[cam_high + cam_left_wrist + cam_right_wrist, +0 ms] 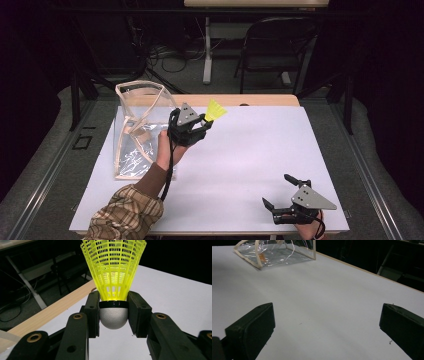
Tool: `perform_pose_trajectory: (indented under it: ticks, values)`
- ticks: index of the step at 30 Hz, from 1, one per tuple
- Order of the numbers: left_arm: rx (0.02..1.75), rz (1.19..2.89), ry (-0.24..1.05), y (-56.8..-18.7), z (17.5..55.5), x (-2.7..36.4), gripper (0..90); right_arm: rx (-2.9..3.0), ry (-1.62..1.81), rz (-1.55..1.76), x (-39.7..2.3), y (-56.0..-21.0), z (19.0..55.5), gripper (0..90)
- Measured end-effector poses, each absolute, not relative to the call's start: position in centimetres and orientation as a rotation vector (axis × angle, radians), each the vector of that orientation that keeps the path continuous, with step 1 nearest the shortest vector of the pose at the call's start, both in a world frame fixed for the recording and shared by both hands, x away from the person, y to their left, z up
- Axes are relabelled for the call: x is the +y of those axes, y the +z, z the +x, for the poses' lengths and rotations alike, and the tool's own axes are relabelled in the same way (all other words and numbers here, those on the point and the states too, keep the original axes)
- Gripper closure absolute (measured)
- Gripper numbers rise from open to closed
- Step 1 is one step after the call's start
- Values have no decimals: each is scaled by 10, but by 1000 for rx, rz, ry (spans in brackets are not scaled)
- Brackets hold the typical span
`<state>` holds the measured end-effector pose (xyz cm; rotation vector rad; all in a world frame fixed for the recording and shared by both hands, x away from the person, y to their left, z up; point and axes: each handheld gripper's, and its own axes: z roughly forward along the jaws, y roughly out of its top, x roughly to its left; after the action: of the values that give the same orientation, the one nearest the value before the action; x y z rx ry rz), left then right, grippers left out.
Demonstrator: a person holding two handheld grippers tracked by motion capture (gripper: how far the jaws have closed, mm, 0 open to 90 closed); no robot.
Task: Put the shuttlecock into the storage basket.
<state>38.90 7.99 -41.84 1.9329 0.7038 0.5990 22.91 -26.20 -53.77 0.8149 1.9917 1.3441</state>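
With the left gripper (pixel 204 123) clamped on the yellow shuttlecock's (pixel 216 110) cork beside the clear bag (pixel 137 127), keep that squeeze steady while swinging it over the bag's mouth, right gripper (pixel 281 193) wide open.

One yellow plastic shuttlecock (pixel 113 272) on show, with a single grey rounded cork at its base. One clear plastic bag (pixel 137 127) with cream trim sits on the white table (pixel 250 160). Two handheld grippers are out there: the left gripper (pixel 206 121) and the right gripper (pixel 277 190). One dark folding chair (pixel 272 42) stands behind.
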Motion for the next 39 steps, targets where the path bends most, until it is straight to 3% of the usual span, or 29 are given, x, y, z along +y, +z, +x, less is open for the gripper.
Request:
perform_pose_trajectory:
  ticks: [39]
  values:
    - [772, 1888, 688, -400, 408, 112, 649, 1995, 1337, 814, -262, -538, 230, 0]
